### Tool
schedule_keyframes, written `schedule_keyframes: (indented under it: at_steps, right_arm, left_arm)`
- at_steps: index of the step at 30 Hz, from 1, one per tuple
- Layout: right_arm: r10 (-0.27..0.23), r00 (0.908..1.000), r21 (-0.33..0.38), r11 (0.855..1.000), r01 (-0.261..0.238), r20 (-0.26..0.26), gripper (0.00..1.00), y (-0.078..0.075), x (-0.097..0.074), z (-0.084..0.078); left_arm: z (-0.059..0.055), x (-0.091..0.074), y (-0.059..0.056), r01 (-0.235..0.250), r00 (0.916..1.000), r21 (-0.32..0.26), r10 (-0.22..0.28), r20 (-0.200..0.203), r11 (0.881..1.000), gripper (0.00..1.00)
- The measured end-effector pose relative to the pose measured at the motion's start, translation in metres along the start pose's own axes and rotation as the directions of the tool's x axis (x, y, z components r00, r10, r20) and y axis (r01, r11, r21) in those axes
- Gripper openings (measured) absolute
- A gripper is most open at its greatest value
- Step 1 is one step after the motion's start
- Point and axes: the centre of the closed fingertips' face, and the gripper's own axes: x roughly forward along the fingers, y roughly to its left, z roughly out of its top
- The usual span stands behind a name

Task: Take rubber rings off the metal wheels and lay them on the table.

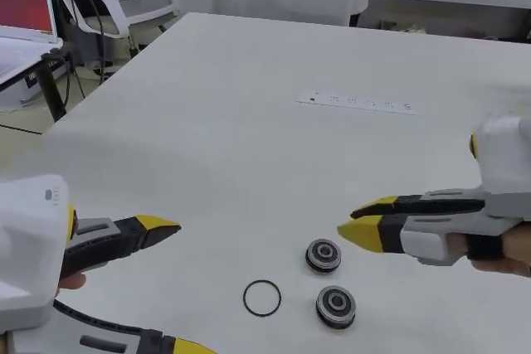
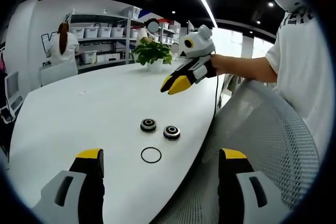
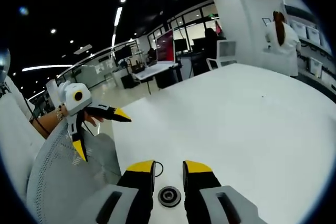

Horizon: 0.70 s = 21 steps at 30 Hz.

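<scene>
Hidden bit
The rubber ring [image 3: 158, 169] is half hidden behind the right gripper [image 3: 169, 167], near the bottom middle.

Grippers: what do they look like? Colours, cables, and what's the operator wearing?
Both look alike: the left gripper and right gripper have black-and-grey jaws with yellow tips, on white bodies. A thin black cable hangs from the right one. The person wears a white short-sleeved T-shirt.

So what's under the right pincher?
A metal wheel lies on the white table under the right gripper. In its own view a jaw hides most of the loose rubber ring.
</scene>
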Motion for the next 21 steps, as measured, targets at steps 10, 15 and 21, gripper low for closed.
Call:
schedule_keyframes:
  at_steps: [10,15,21]
  right_arm:
    - [-0.034,0.9994,0.086,0.996,0.035,-0.009,0.18,-0.020,-0.002,-0.026]
    - [-0.041,0.9990,0.102,0.994,0.043,-0.018,0.18,-0.025,-0.002,-0.031]
    - [-0.061,0.9965,0.107,0.992,0.067,-0.056,0.17,-0.029,-0.002,-0.043]
  left_arm:
    - [0.015,-0.003,-0.004,0.008,0.9992,0.069,-0.010,0.039,0.998,0.89]
    - [0.021,-0.004,-0.003,0.003,0.9999,0.125,-0.005,0.015,0.992,0.89]
    - [0.057,-0.003,-0.001,0.012,0.9969,0.159,-0.025,0.075,0.987,0.88]
